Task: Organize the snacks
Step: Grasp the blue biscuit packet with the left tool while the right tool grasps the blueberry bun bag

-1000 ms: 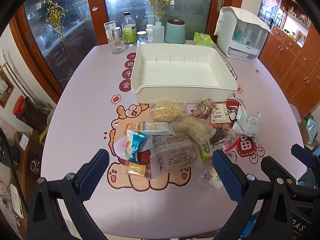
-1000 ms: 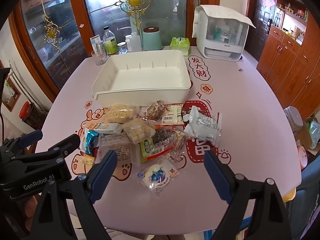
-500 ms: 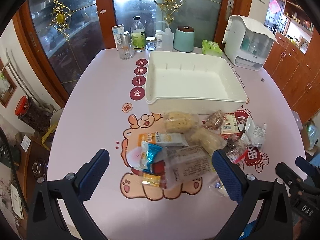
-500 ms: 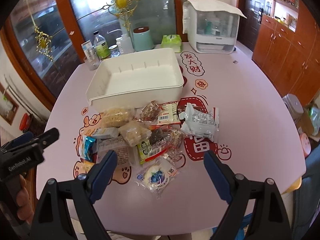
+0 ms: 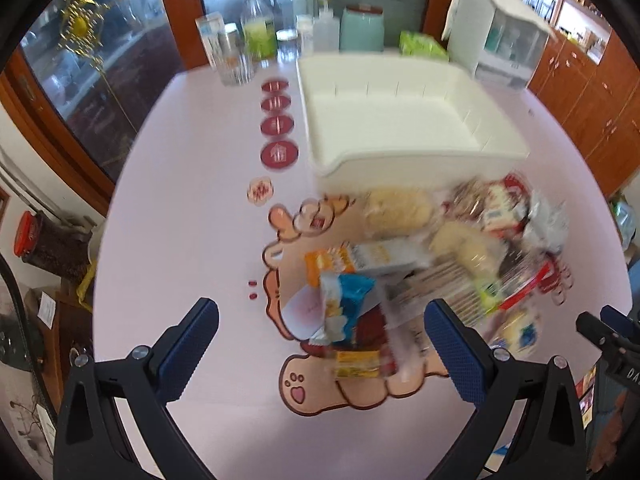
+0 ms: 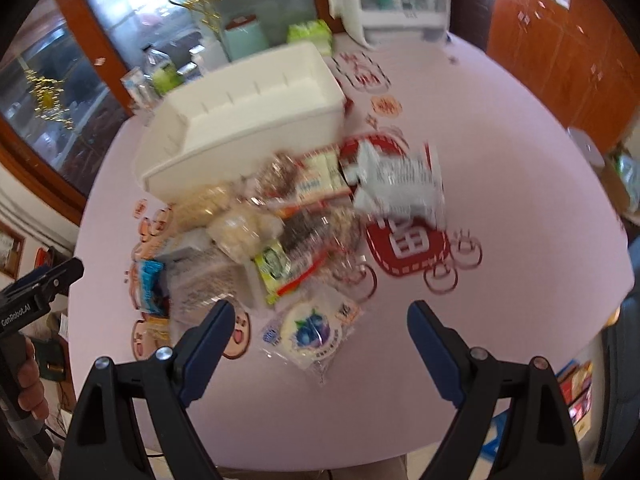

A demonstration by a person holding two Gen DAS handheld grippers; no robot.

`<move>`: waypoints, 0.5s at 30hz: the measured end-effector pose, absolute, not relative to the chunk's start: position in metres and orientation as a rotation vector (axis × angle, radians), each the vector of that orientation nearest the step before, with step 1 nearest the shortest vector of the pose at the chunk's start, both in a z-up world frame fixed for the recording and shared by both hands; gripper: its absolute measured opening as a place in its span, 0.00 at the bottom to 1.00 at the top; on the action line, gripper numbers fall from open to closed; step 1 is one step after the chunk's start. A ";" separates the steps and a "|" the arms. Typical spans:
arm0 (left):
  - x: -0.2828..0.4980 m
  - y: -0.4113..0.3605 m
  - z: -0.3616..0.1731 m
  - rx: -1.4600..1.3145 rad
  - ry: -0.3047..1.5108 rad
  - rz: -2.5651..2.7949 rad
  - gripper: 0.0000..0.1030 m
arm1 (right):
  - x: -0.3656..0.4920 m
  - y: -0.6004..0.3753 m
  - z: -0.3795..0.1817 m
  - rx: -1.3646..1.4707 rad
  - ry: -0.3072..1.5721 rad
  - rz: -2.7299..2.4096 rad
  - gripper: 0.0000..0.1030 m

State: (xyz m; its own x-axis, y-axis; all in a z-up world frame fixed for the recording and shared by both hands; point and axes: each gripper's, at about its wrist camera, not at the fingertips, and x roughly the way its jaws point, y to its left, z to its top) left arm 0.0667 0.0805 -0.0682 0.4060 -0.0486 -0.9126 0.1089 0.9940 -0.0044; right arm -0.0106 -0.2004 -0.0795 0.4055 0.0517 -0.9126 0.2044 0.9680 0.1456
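Both grippers hang above the near edge of a round pink table [image 5: 192, 208] printed with cartoon bears and red seals, and both views are smeared by motion blur. The left gripper [image 5: 322, 338] has its blue-padded jaws spread wide, with nothing between them; the right gripper [image 6: 320, 338] is spread the same way and holds nothing.

A large white rectangular plastic bin [image 5: 404, 116] stands toward the far side of the table, and it serves as the landmark. Its inside shows only bare white floor. The snacks lie in a loose heap just in front of the bin's near wall, several overlapping one another. A pale yellow puffed snack in a clear bag [image 5: 398, 210] sits closest to the bin, almost touching its front wall. A crumpled silver-grey foil packet [image 6: 400, 180] lies in front of the bin's right corner. Farther from the bin, at the heap's near left, a blue and white wrapper [image 5: 344, 300] rests on other packets, with a small yellow packet [image 5: 356, 362] nearer still. A round pastry in a clear wrapper with a blueberry picture [image 6: 312, 330] lies at the heap's near end, farthest from the bin, between the right gripper's open jaws in that view.

Behind the bin stand a mint-green canister with a brown lid [image 5: 362, 30], a clear bottle with a green label [image 5: 260, 26] and a white countertop appliance [image 5: 500, 36].
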 end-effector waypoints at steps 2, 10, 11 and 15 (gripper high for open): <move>0.072 0.082 -0.090 0.078 1.191 -0.124 0.99 | -0.012 -0.202 -0.097 0.277 1.180 -0.117 0.86; 0.093 0.074 -0.149 0.146 1.267 -0.158 0.94 | -0.019 -0.205 -0.145 0.367 1.254 -0.171 0.85; 0.095 0.073 -0.154 0.144 1.273 -0.159 0.93 | -0.018 -0.205 -0.149 0.372 1.256 -0.175 0.85; 0.106 0.075 -0.174 0.119 1.310 -0.169 0.86 | -0.011 -0.200 -0.158 0.374 1.260 -0.185 0.85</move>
State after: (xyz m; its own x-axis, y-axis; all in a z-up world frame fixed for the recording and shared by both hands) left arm 0.1060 0.0747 -0.1742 0.2487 -0.0561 -0.9670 0.1910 0.9816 -0.0078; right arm -0.0108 -0.1998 -0.1585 0.3017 0.0673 -0.9510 0.3384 0.9250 0.1728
